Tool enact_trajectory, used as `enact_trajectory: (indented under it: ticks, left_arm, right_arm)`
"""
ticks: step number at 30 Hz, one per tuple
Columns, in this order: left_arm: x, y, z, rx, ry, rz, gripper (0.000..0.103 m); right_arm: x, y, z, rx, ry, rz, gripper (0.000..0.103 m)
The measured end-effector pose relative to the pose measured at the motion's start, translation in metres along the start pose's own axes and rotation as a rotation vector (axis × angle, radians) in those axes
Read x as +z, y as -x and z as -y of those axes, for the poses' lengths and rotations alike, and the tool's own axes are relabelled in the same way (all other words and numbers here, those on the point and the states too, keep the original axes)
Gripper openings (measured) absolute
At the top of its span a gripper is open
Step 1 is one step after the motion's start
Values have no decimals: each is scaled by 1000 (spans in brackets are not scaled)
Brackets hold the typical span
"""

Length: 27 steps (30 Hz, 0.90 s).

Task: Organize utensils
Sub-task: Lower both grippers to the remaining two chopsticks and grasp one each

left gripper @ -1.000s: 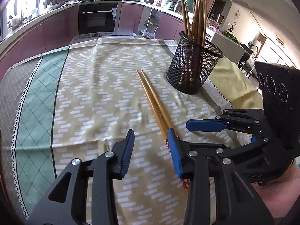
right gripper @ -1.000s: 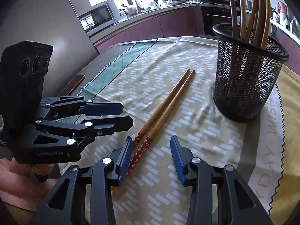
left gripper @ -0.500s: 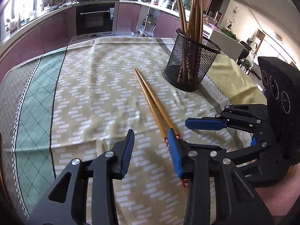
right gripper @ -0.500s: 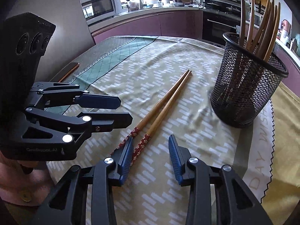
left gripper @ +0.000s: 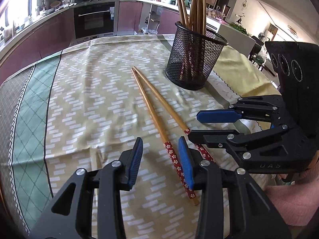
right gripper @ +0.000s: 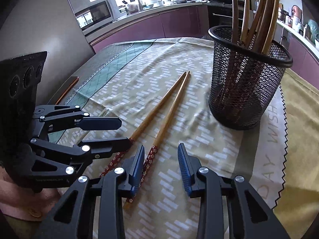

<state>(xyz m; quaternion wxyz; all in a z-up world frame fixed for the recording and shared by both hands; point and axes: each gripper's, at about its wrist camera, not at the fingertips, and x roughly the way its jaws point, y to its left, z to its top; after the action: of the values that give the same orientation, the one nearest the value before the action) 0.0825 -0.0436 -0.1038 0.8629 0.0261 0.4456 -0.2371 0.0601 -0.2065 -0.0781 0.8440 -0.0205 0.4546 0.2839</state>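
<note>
Both grippers, left (left gripper: 160,160) and right (right gripper: 161,164), are hovering part-open and empty; chopsticks (left gripper: 153,113) are pointing toward twelve o'clock, nearer the left.

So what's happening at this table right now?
A person holds two grippers low over a patterned tablecloth. Two loose chopsticks lie on it, tips together and red ends spread. The left gripper and right gripper hover open at those ends; neither grips anything, though the right one's jaws have just been closing. The mesh holder already holds other chopsticks upright.
</note>
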Motion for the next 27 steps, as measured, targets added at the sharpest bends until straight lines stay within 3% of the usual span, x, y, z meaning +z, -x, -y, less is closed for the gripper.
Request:
enact_trajectory:
  ticks: [7,17,21,27]
  left_arm:
    - [2,-4,-3,4,10,-1,37]
    - [9,-11,-7,3,20,4,40]
    - [11,-13,-7,10,8,3,40]
    - [21,-20,-8,22,5,3,39]
  right_arm:
    - [13,-4,10,8,-39,23,33]
    - [41,-25,12,-50,-50,44,33]
    - [41,-33,7,-104,-10,37,28]
    - [36,-27,16,-107,-30,27,20]
